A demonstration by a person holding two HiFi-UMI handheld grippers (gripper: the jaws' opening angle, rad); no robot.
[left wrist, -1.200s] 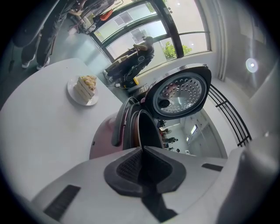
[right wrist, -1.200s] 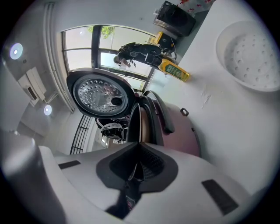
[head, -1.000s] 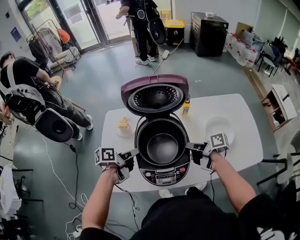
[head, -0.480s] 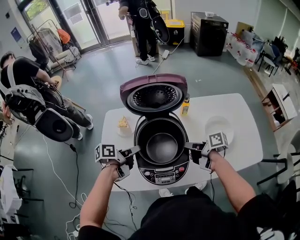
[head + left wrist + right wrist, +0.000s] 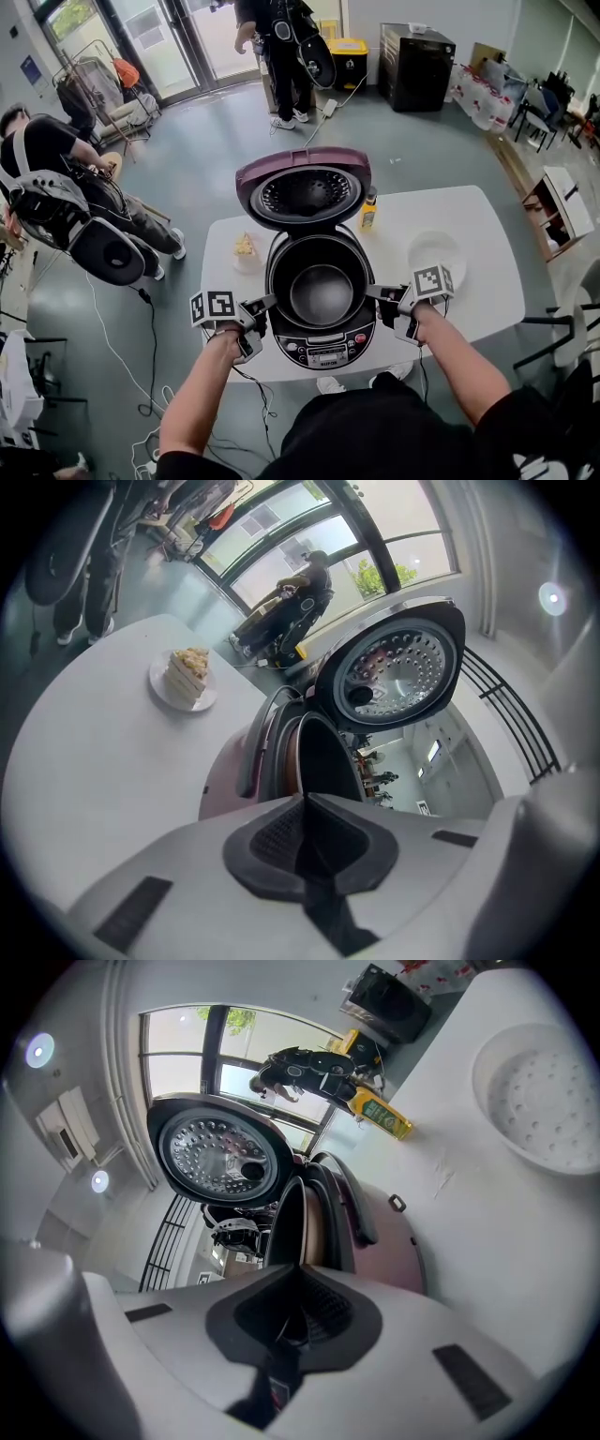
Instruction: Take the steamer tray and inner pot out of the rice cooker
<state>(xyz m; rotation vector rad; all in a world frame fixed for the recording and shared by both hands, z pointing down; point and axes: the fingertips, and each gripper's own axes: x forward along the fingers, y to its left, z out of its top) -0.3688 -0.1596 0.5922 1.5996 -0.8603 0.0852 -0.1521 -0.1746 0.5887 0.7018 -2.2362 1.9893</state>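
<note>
The purple rice cooker (image 5: 323, 352) stands open on the white table (image 5: 478, 291), its lid (image 5: 305, 192) tipped back. The dark inner pot (image 5: 321, 292) sits inside it. My left gripper (image 5: 269, 304) is at the pot's left rim. Its jaws have just been closing and now meet on the thin rim (image 5: 292, 752). My right gripper (image 5: 373, 292) is shut on the right rim (image 5: 292, 1222). The jaws of the left gripper (image 5: 305, 803) and the right gripper (image 5: 298, 1274) show no gap. The white steamer tray (image 5: 435, 251) lies on the table to the right, also seen as a perforated dish (image 5: 553, 1101).
A small plate with cake (image 5: 247, 251) (image 5: 187, 672) sits left of the cooker. A yellow bottle (image 5: 368, 214) (image 5: 382, 1115) stands behind it at the right. People stand and sit on the floor beyond the table. The table's front edge is just under my hands.
Both grippers stay at the pot's rim and the pot stays in the cooker. The left gripper has tilted slightly.
</note>
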